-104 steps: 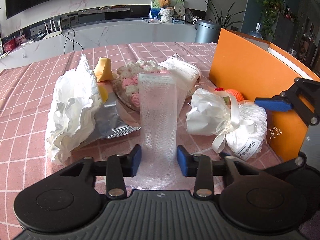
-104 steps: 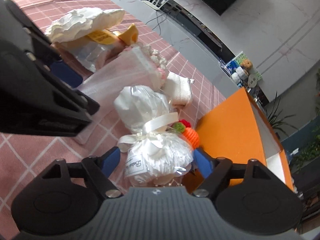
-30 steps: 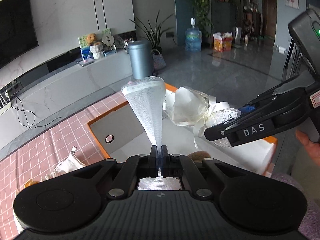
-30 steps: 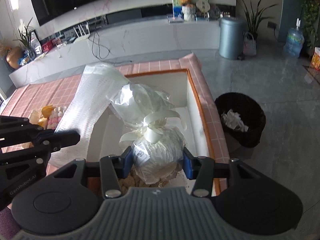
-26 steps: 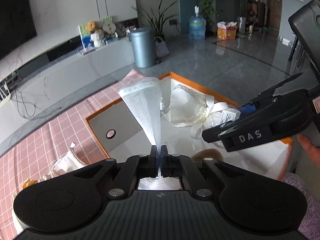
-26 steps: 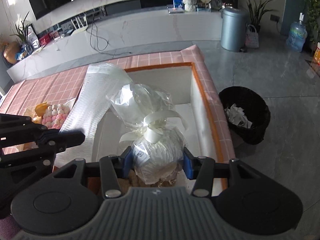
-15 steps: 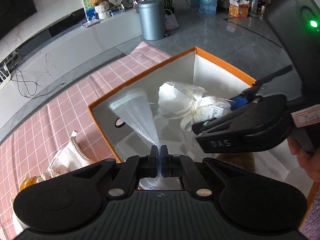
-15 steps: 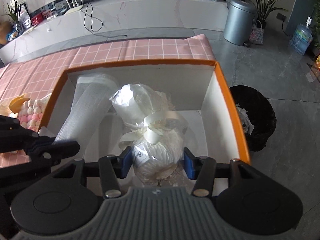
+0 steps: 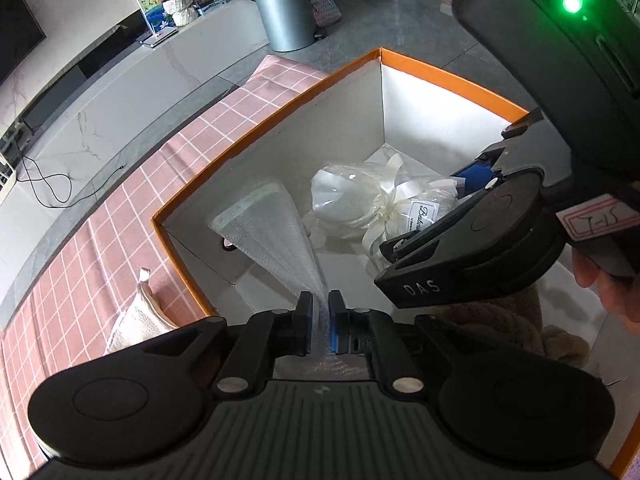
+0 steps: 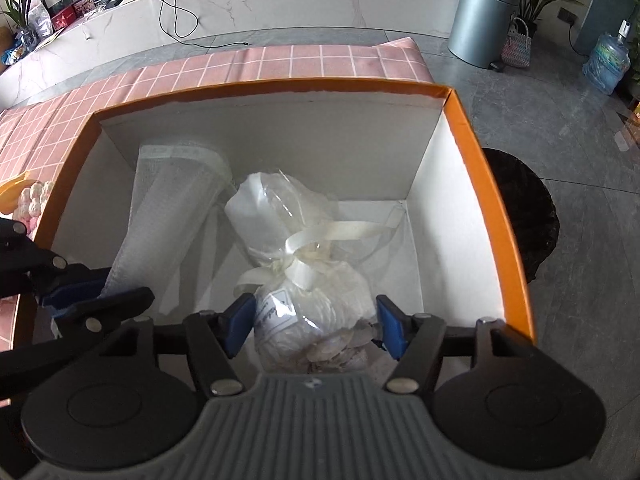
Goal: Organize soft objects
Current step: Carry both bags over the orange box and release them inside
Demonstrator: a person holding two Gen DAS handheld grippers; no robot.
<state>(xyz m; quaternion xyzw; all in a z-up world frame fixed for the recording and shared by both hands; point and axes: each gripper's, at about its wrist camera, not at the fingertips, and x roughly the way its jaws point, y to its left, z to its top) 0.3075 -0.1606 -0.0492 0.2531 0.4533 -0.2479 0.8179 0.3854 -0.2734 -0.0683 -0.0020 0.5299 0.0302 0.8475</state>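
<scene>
An orange box [image 9: 448, 76] with white inner walls [image 10: 256, 92] stands on the pink checked tablecloth. My left gripper [image 9: 320, 312] is inside the box; its pads have parted a little around a white bubble-wrap sheet [image 9: 272, 236], which leans on the box's left wall [image 10: 168, 216]. My right gripper [image 10: 314, 326] is lowered into the box with its pads still against the sides of a white ribbon-tied gift pouch [image 10: 304, 280], which also shows in the left wrist view [image 9: 372, 204]. A brown plush item [image 9: 520, 320] lies on the box floor.
A cream cloth pouch [image 9: 136, 320] lies on the tablecloth left of the box. A pink-and-white crochet item [image 10: 32, 200] and a yellow piece [image 10: 12, 190] lie at the left. A grey bin [image 10: 484, 16] and a black waste basket [image 10: 520, 216] stand on the floor.
Both grippers have moved down into the box with their loads. The left gripper's pads have opened slightly around the bubble wrap. The pouch now sits lower, near the box floor.
</scene>
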